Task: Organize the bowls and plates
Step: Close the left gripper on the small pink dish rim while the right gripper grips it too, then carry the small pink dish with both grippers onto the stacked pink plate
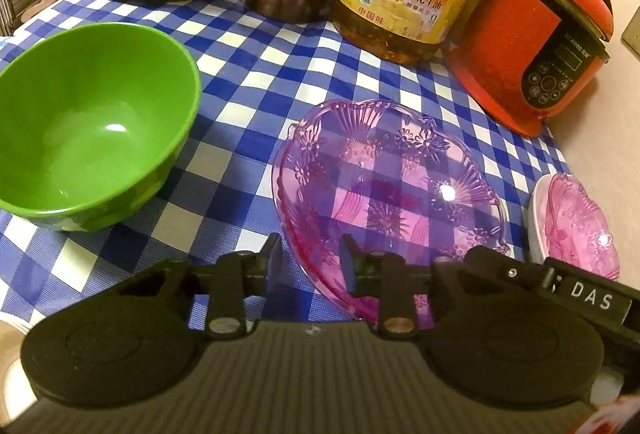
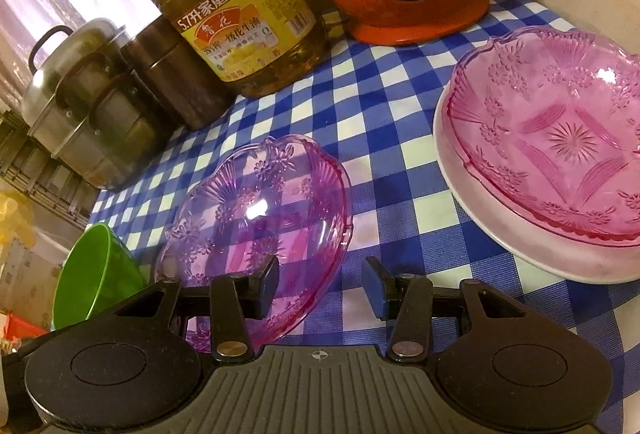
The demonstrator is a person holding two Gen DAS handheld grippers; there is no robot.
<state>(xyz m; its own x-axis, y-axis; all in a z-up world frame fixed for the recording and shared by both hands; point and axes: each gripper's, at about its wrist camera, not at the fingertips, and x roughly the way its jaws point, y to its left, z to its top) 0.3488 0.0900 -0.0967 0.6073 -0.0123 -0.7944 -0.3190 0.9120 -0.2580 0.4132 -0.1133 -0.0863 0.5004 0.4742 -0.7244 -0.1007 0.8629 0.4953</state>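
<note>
The left gripper (image 1: 308,258) has its fingers a little way apart around the near rim of the see-through purple dish (image 1: 384,190) at the lower middle of its view. I cannot tell if they pinch it yet. The right gripper (image 2: 322,284) has its fingers open wider, with nothing in them — one finger sits over the same dish's edge.

The dish is thin, hard plastic with bumpy flowers and a wavy rim. It looks slippery, so it could slide out and tip, or bang the green bowl (image 1: 92,126) just beside it at the left.

That bowl is smooth and round. A pinker dish (image 2: 560,138) sits on a white plate (image 2: 520,238) at the right. The tabletop (image 1: 256,74) wears a blue and white checked cloth.
</note>
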